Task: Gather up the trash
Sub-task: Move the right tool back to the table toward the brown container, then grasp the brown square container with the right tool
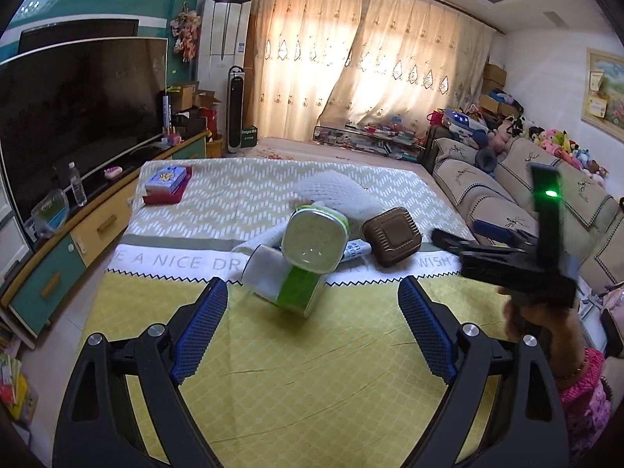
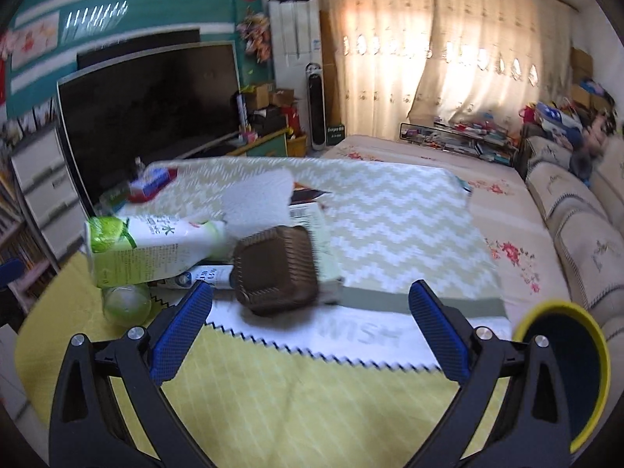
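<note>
The green and white drink carton [image 1: 308,249] lies on its side on the yellow and white patterned cloth [image 1: 312,370], in a small pile beside the brown square plastic box [image 1: 391,238]. Its flat end faces the left gripper [image 1: 312,304], straight ahead and nearest. That gripper is wide and empty. The right gripper [image 2: 310,314] is wide and empty too, aimed at the box.

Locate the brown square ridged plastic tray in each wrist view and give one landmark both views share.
Left wrist view: the brown square ridged plastic tray lies right of centre, beside the green-and-white plastic bottle.
Right wrist view: it sits left of centre, just past the tip of the left-hand blue finger.
Shared landmark: the large dark television at the left of both.
</note>
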Demonstrator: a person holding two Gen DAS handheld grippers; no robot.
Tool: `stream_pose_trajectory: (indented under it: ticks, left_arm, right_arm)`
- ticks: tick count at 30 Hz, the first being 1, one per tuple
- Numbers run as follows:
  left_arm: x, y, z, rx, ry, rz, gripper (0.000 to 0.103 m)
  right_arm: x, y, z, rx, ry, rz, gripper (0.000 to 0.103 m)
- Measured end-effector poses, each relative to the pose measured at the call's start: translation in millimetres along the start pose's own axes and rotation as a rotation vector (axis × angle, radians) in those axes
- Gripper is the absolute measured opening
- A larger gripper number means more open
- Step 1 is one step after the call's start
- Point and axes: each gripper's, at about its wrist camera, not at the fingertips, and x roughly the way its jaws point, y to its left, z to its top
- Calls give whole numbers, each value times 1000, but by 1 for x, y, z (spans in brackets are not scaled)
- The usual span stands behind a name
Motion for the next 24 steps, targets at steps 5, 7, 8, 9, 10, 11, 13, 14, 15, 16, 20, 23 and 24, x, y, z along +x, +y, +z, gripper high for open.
stream_pose_trajectory:
  ticks: [5,7,8,9,10,11,13,14,15,16,20,23,24]
  left_arm:
    - [7,-10,0,3,10,-3,88]
    - [10,-13,0,-2,12,-6,88]
    - [10,-12,0,-5,13,-6,88]
    - [11,-10,-1,-9,15,-5,88]
    - [11,-10,0,-12,16,-5,88]
    - [11,-8,-1,-16,18,-4,88]
    - [13,-5,-2,-23,19,-4,88]
    - [13,-3,-2,-27,21,-5,88]
    - [14,-2,-3,-30,22,-5,88]
    - [14,-1,-3,-33,24,-6,88]
    - [17,1,-4,-39,28,-12,88]
    - [19,0,-5,-43,32,-17,88]
    - [20,1,-5,-44,32,-18,88]
  right_arm:
    - [29,26,8,-66,35,-36,75]
    - [38,30,11,-80,53,-53,75]
    - [42,32,12,-87,61,-64,74]
    - [44,34,11,-93,63,-77,74]
    - [49,36,12,-105,69,-98,74]
    - [53,38,12,-114,73,-110,75]
    - [56,40,12,-123,79,-124,75]
    - [58,42,12,-131,82,-139,74]
    - [60,43,11,-138,84,-152,75]
    - [63,44,11,-149,90,-168,75]
    - [71,48,9,-177,106,-189,74]
    - [75,51,7,-195,114,-204,74]
    - [76,51,8,-199,111,-208,73]
